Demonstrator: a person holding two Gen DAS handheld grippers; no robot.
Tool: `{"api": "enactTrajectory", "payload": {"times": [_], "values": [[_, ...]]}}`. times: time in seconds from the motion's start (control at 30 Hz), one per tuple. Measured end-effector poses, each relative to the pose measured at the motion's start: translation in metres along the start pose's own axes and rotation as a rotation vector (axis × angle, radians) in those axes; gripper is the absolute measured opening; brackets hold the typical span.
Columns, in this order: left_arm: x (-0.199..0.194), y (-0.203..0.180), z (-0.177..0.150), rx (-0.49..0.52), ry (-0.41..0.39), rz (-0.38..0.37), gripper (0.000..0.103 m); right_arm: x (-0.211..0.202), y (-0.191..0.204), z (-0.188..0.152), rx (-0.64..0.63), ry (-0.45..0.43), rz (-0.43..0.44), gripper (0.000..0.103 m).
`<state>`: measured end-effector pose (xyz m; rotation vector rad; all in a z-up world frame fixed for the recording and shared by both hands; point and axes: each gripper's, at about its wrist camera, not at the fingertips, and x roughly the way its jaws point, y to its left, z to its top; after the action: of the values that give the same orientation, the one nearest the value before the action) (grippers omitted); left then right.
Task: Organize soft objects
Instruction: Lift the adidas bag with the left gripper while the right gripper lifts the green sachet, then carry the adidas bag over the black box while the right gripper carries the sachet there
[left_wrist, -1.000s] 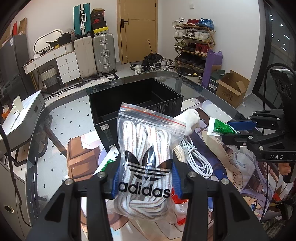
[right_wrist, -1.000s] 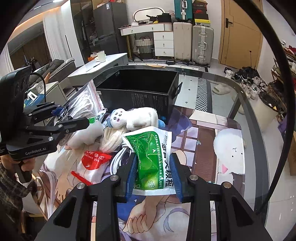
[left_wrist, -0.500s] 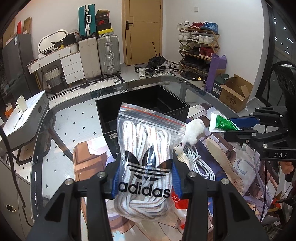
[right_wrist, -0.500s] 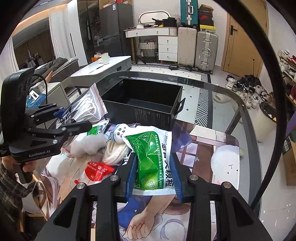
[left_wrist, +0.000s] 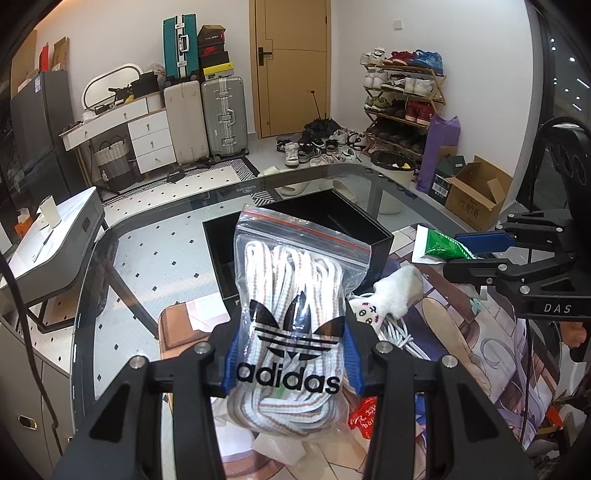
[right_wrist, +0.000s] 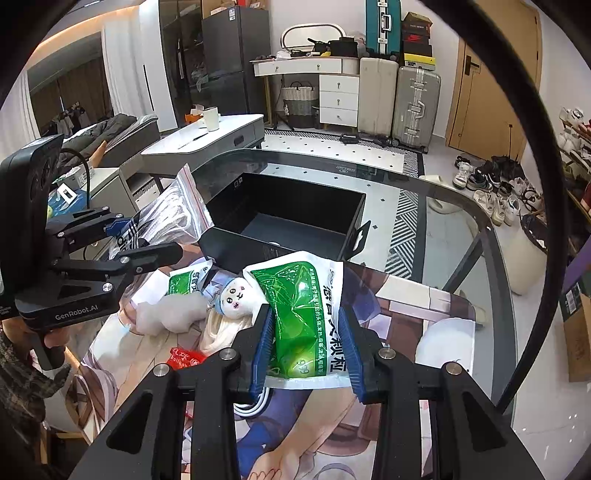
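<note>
The black storage box is standing open near the far edge of the glass worktop, and its visible inside is showing only a bare dark floor. The left gripper is holding a clear zip bag of white shoelaces with a red seal strip and a black adidas logo; it is hanging above the worktop in front of the box. The right gripper is pinching a green and white plastic packet, which looks wrinkled and shiny. Under it, a small white plush doll, a coiled white cable and a red packet are lying together on the printed mat.
</note>
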<state>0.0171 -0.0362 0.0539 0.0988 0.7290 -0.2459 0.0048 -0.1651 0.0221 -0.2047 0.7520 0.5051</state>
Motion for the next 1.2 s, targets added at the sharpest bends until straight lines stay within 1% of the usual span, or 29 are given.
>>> {"api": "enactTrajectory", "payload": {"times": [0.13,0.23,0.67,1.2], "values": [[0.003,0.005,0.004,-0.003,-0.005,0.013,0.043,0.005,-0.001,0.007,0.004,0.005,0.007,0.036],[0.006,0.01,0.007,-0.017,-0.006,0.003,0.043,0.009,-0.001,0.013,0.0,0.006,0.004,0.036],[0.013,0.021,0.018,-0.033,-0.011,0.023,0.043,0.019,-0.005,0.039,-0.001,-0.007,-0.004,0.036],[0.023,0.026,0.032,-0.044,-0.022,0.031,0.043,0.032,-0.012,0.061,0.014,-0.026,0.001,0.036]]}}
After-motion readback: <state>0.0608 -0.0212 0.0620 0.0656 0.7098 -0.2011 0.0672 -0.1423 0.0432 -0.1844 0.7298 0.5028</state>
